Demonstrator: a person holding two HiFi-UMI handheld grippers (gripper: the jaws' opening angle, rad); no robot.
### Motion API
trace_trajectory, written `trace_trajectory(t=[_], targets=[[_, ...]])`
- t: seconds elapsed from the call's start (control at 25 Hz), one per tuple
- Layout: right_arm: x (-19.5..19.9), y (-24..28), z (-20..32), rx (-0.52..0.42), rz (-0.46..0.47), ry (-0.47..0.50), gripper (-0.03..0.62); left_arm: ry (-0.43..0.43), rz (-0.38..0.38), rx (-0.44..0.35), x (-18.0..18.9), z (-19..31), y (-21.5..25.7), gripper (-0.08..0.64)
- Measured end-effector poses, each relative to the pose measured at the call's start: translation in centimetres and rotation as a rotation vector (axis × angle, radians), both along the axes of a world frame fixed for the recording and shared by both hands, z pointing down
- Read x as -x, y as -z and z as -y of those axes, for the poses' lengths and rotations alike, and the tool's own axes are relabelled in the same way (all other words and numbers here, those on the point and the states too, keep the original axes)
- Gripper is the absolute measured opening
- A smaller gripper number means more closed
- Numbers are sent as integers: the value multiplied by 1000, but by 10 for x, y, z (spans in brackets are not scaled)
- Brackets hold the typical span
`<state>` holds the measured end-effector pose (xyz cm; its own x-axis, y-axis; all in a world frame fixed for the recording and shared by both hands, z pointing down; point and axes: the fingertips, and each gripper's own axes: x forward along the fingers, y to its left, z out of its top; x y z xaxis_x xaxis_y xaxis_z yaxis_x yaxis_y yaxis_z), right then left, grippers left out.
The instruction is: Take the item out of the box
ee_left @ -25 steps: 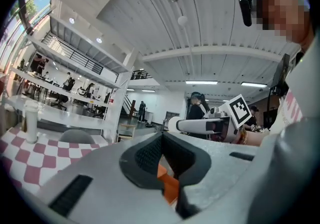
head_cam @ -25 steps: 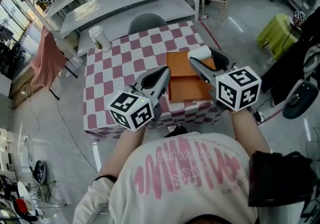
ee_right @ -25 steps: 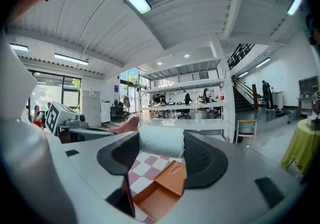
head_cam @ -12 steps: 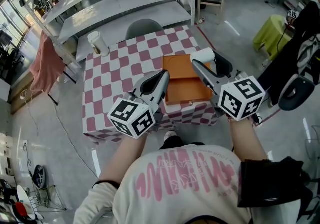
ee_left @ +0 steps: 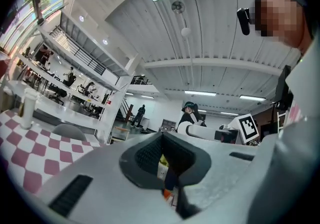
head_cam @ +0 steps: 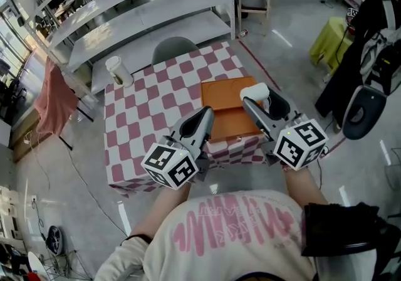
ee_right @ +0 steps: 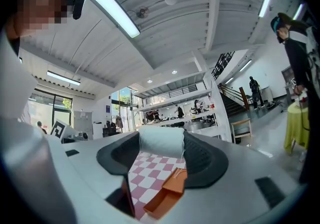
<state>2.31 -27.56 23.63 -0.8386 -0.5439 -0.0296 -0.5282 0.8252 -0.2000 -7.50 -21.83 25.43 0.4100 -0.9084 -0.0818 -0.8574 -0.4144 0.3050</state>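
An open orange box (head_cam: 223,110) lies on the checkered table (head_cam: 156,101) near its front right edge. My right gripper (head_cam: 257,96) is shut on a white rolled item (head_cam: 254,91), held in the air above the box's right side. In the right gripper view the white item (ee_right: 161,141) fills the gap between the dark pads, with the orange box (ee_right: 167,195) below it. My left gripper (head_cam: 205,115) hovers at the box's left front corner, shut and holding nothing. In the left gripper view the left gripper (ee_left: 165,160) shows its pads nearly touching.
A pale cup (head_cam: 117,70) stands at the table's far left corner. A grey chair (head_cam: 175,45) sits behind the table, with long metal benches (head_cam: 144,16) beyond. A pink cloth (head_cam: 53,95) hangs at left. A person and a yellow-green covered object (head_cam: 331,41) are at right.
The head view has pulled back, so the table looks a little farther away. Both grippers keep nearly the same places over the box. The right one still holds the white item.
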Motion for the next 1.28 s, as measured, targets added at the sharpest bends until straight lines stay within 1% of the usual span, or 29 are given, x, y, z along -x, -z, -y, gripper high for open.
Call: trace_trajectory(t=[0.24, 0.52, 0.72, 1.04, 1.16, 1.28], targets=[[0, -14, -8, 49, -6, -64, 268, -87, -13, 28, 3, 1, -5, 8], [0, -14, -30, 77, 9, -131, 268, -179, -13, 23, 5, -14, 0, 6], [3, -21, -54, 100, 13, -168, 268, -204, -35, 37, 13, -31, -6, 8], [-9, -37, -99, 234, 144, -239, 268, -264, -56, 58, 14, -75, -22, 8], [-12, -49, -115, 272, 162, -265, 268, -282, -58, 65, 15, -89, -27, 8], [-14, -59, -130, 288, 161, -290, 268, -300, -52, 77, 16, -103, -35, 8]])
